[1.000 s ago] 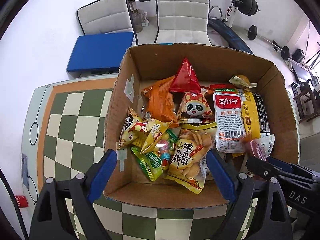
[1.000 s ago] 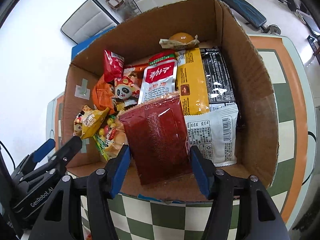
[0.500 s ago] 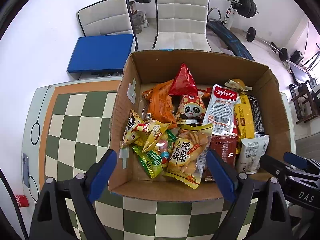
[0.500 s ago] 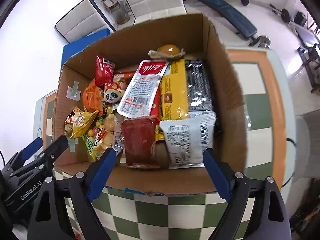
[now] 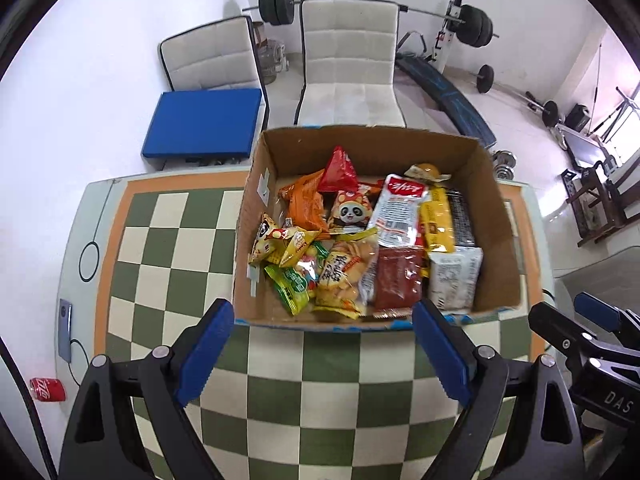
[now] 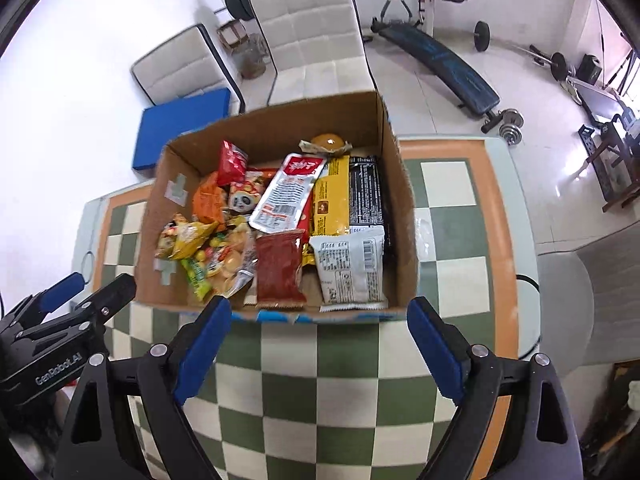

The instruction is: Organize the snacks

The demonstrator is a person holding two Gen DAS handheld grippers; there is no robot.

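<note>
A cardboard box point(image 5: 498, 248) point(image 6: 404, 216) full of snack packets stands on the checkered table. A dark red packet point(image 5: 398, 280) point(image 6: 278, 268) lies flat at the box's near side, between a rice-cracker bag point(image 5: 340, 276) and a white packet point(image 5: 456, 276) point(image 6: 352, 268). A red-and-white pouch point(image 5: 396, 210) point(image 6: 286, 192) lies behind it. My left gripper point(image 5: 324, 350) is open and empty, held in front of the box. My right gripper point(image 6: 320, 346) is open and empty too, also in front of the box. Each gripper shows at the edge of the other's view.
The green-and-cream checkered table point(image 5: 328, 400) point(image 6: 340, 384) lies bare between the grippers and the box. A phone point(image 5: 65, 334) and a red can point(image 5: 48, 389) are at the far left. Two white chairs point(image 5: 348, 64) and a blue cushion point(image 5: 202, 122) stand behind the table.
My right gripper opened and let the dark red packet go into the box. Both grippers then drew back and up, away from the box.
</note>
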